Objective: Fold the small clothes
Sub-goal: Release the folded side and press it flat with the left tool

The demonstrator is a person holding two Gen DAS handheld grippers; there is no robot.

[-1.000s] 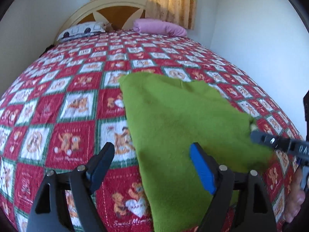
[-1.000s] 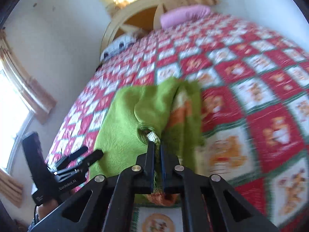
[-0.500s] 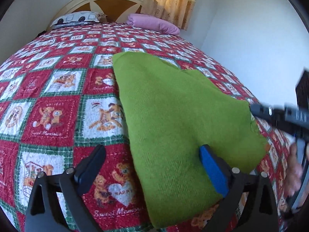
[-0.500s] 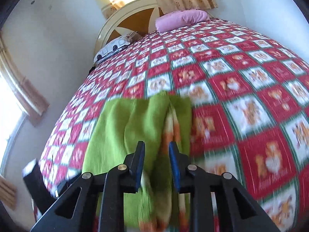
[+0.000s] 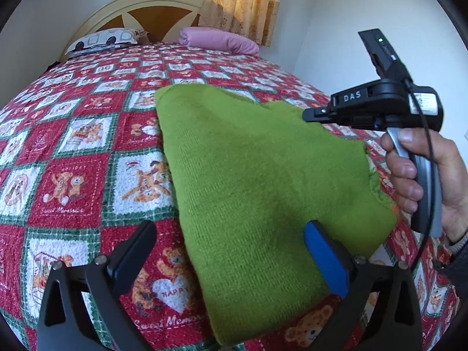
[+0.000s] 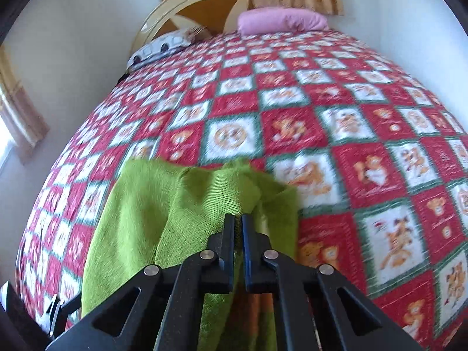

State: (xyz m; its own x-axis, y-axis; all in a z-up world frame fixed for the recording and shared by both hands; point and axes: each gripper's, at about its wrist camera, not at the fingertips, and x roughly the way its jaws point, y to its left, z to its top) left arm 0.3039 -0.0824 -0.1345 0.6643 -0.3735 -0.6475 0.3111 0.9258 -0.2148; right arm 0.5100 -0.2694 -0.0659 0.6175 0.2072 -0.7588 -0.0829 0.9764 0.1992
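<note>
A green knitted garment lies folded on the red patchwork bedspread. My left gripper is open wide, its fingers astride the garment's near left part just above it, holding nothing. My right gripper has its jaws nearly together above the garment, with nothing between them. In the left wrist view the right gripper hovers above the garment's right side, held by a hand. An orange striped inner part shows under the right gripper.
A pink pillow and a patterned pillow lie at the headboard. White walls flank the bed on both sides. Curtains hang behind. The bed's near edge is just under the grippers.
My right gripper let go of the garment's edge, rose off it and shut again. The garment now lies flat. My left gripper stayed open and drew back a little.
</note>
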